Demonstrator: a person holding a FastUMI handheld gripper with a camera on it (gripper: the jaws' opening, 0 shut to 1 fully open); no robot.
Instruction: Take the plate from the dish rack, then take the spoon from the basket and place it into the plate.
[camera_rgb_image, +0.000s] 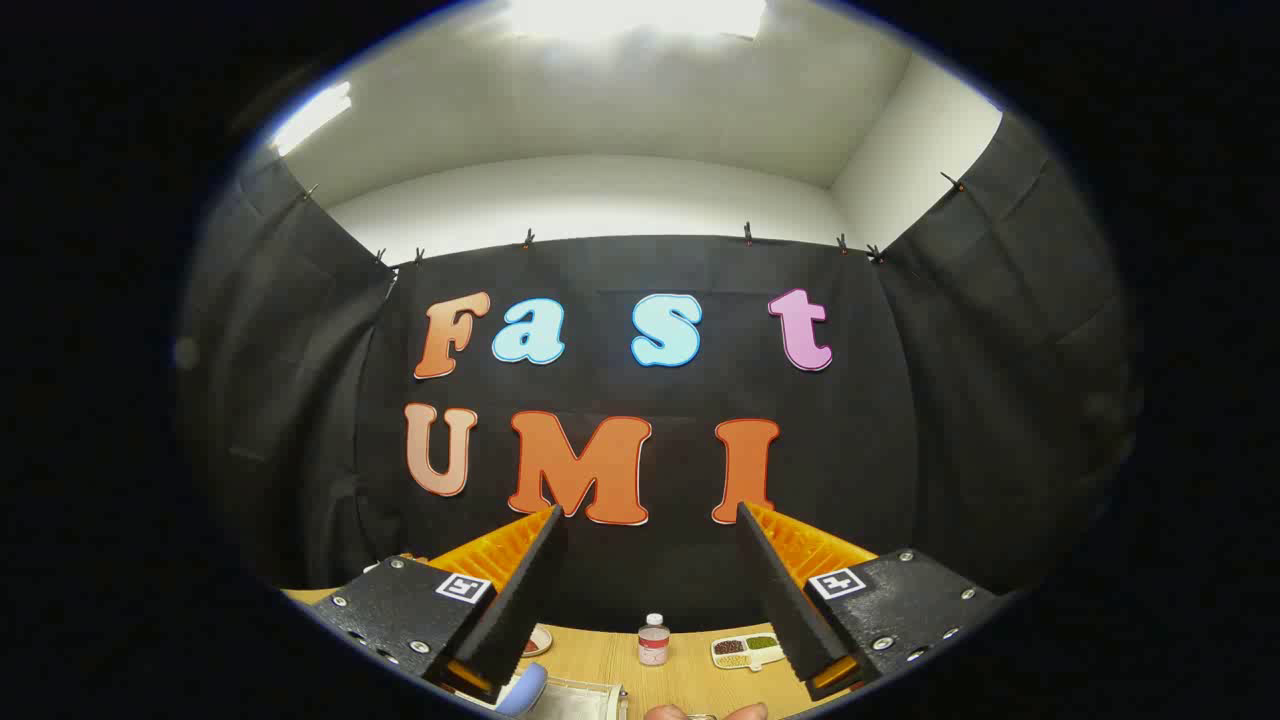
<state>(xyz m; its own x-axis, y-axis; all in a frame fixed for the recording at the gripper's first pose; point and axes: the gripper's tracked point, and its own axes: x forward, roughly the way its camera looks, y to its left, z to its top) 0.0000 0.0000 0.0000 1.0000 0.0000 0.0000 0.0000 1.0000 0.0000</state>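
Gripper (648, 560) held level, looking out across the booth; jaws stand wide apart with nothing between them, pointing at the black cloth back wall (880, 450). Nearest, below the fingers: fingertips of a hand (705, 712) at the bottom, and beside them a pale rectangular tray-like object with a metal rim (585, 700), only partly seen; what it is I cannot tell. A rounded blue handle-like piece (525, 690) lies just by the inner edge of the left finger, touching or overlapping that tray. Light wooden desk (690, 675) runs underneath. Further out on the desk, between the fingers: a small clear plastic bottle with white cap and red label (653, 640), upright. Right of it, near the right finger, a white divided dish holding dark and green grains (746, 650). By the left finger, a small round saucer with a reddish rim (537, 641), half hidden. Dish rack, basket and spoon cannot be made out. Beyond, white wall and ceiling with a bright light panel (640, 15).
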